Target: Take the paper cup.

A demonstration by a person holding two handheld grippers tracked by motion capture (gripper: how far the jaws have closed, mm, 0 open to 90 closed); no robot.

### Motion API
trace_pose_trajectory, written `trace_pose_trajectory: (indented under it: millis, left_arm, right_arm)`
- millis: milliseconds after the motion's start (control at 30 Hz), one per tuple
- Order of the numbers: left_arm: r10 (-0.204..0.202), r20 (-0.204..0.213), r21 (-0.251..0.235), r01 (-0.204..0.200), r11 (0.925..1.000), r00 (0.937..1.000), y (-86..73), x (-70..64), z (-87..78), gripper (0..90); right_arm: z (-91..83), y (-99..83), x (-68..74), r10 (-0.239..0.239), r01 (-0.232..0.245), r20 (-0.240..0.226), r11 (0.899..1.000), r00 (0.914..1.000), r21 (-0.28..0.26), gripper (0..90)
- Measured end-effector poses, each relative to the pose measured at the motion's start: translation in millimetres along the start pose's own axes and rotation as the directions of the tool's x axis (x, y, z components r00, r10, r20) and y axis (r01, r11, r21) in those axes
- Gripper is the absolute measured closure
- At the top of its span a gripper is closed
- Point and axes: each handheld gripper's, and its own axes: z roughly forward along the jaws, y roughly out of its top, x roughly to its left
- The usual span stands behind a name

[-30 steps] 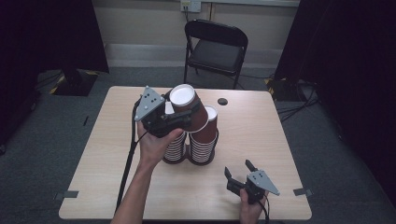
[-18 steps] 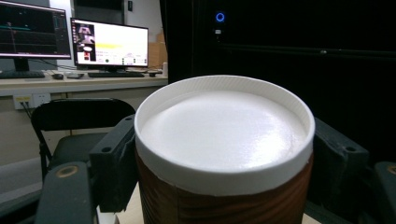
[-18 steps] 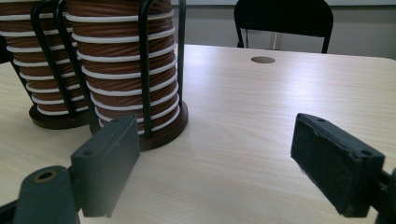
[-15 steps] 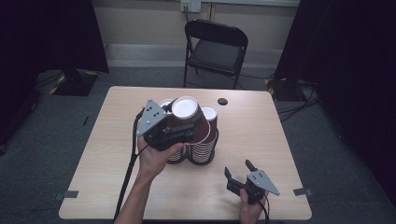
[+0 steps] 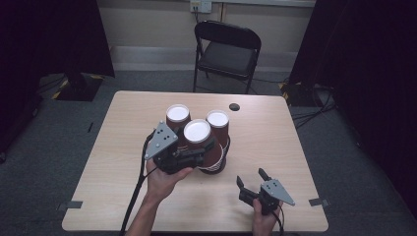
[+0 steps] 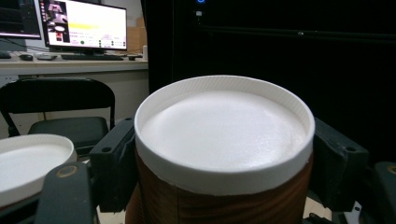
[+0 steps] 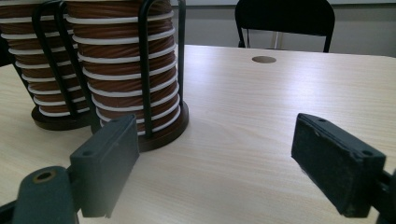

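Note:
Three stacks of brown ribbed paper cups with white rims stand upside down in black wire holders [image 7: 145, 70] at the table's middle. My left gripper [image 5: 202, 150] is shut on the top cup [image 5: 196, 132] of the nearest stack, its jaws pressing both sides just under the white rim. In the left gripper view that cup [image 6: 224, 154] sits between the jaws, and a neighbouring stack's top [image 6: 28, 161] is at the left. My right gripper [image 5: 251, 181] rests low near the front right of the table, open, with nothing between its jaws [image 7: 224, 158].
The holders stand on round dark bases [image 7: 163, 133]. The light wooden table [image 5: 275, 142] has a small round hole [image 5: 234, 106] at the back. A black folding chair [image 5: 227, 49] stands behind the table. Dark curtains hang on both sides.
My left gripper has brought its cup down and toward the near side, from high above the stacks to the top of the nearest stack. The right gripper has not moved.

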Motion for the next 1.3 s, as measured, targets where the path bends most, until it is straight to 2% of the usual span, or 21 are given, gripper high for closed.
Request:
trace_pose_trajectory:
  millis: [67,133,267,367,533,567,667,733,767,833,933,1000,1067,1100,1133,1200,1233,1267,1300]
  left_arm:
    - [-0.007,0.001,0.006,0.007,1.0,1.0,-4.5,0.0,-0.1,22.5]
    - [-0.036,0.022,0.026,0.035,0.999,0.9991,-9.6,2.8,0.5,22.5]
    - [-0.065,0.021,0.065,0.063,0.9959,0.9977,-20.5,8.8,2.2,22.6]
    - [-0.106,0.023,0.088,0.104,0.9907,0.9941,-32.7,15.6,3.9,22.5]
    - [-0.135,0.029,0.105,0.131,0.9858,0.9904,-43.1,17.3,4.7,22.6]
    - [-0.146,0.031,0.117,0.142,0.983,0.9888,-50.0,17.6,5.5,22.5]
    - [-0.159,0.031,0.124,0.154,0.9803,0.9868,-55.8,19.1,5.6,22.6]
    - [-0.172,0.026,0.125,0.168,0.9778,0.9847,-61.6,20.9,5.6,22.5]
    - [-0.191,0.019,0.129,0.187,0.9738,0.9814,-67.4,23.2,5.1,22.5]
    - [-0.212,0.025,0.135,0.207,0.9691,0.977,-73.0,25.1,4.8,22.5]
    - [-0.215,0.015,0.143,0.21,0.9671,0.9766,-78.5,25.9,4.0,22.5]
    - [-0.249,0.024,0.151,0.243,0.9582,0.9681,-86.8,27.7,3.0,22.5]
    - [-0.258,0.022,0.152,0.252,0.9556,0.9658,-89.1,28.7,2.7,22.5]
    - [-0.271,0.016,0.153,0.265,0.9519,0.9625,-91.7,29.5,2.1,22.5]
    - [-0.274,0.015,0.155,0.269,0.9506,0.9616,-93.3,30.4,1.4,22.5]
    - [-0.303,0.014,0.154,0.297,0.9423,0.9529,-97.0,32.2,-0.4,22.5]
    - [-0.327,0.021,0.151,0.32,0.9352,0.9448,-100.1,34.5,-2.9,22.5]
    - [-0.352,0.028,0.142,0.345,0.9279,0.9357,-102.3,35.5,-4.5,22.5]
    - [-0.362,0.029,0.139,0.355,0.9243,0.9316,-104.1,36.6,-6.2,22.5]
  right_arm:
    - [-0.1,0.0,-0.1,0.0,0.0,-0.001,1.0,1.0,-0.001,13.9]
    - [0.0,0.1,0.1,-0.001,0.001,-0.006,1.0,1.0,0.003,13.9]
    - [1.4,0.6,0.6,-0.012,0.013,-0.016,1.0,0.9998,0.016,13.8]
    - [2.2,0.8,1.4,-0.019,0.019,-0.01,1.0,0.9998,0.021,13.7]
    - [3.8,1.6,4.4,-0.04,0.041,-0.016,0.998,0.9991,0.048,13.8]
    - [4.8,1.8,6.5,-0.052,0.054,-0.033,0.997,0.9981,0.06,14.2]
    - [4.9,1.9,8.1,-0.059,0.062,-0.042,0.996,0.9974,0.071,14.7]
    - [3.9,1.7,8.4,-0.056,0.061,-0.085,0.996,0.9948,0.067,14.6]
    - [2.8,1.4,9.2,-0.045,0.053,-0.115,0.996,0.9923,0.07,14.9]
    - [1.8,1.1,11.8,-0.043,0.053,-0.13,0.996,0.9905,0.076,15.0]
    - [1.2,1.0,16.1,-0.039,0.051,-0.143,0.995,0.989,0.083,15.3]
    - [0.7,0.3,24.3,-0.04,0.055,-0.188,0.996,0.9814,0.073,18.1]
    - [0.6,0.0,27.6,-0.049,0.063,-0.196,0.996,0.9793,0.066,18.3]
    - [0.0,-0.4,35.0,-0.064,0.078,-0.217,0.995,0.9739,0.054,21.5]
    - [0.0,-0.4,35.0,-0.064,0.078,-0.217,0.995,0.9739,0.054,21.5]
    - [-0.2,-0.8,40.3,-0.068,0.081,-0.237,0.996,0.9692,0.046,23.0]
    - [0.0,-1.0,44.1,-0.064,0.078,-0.265,0.996,0.962,0.042,25.2]
    - [0.3,-1.1,45.6,-0.064,0.078,-0.273,0.996,0.9597,0.038,26.2]
    - [0.4,-1.2,47.9,-0.065,0.079,-0.286,0.996,0.9561,0.035,27.8]
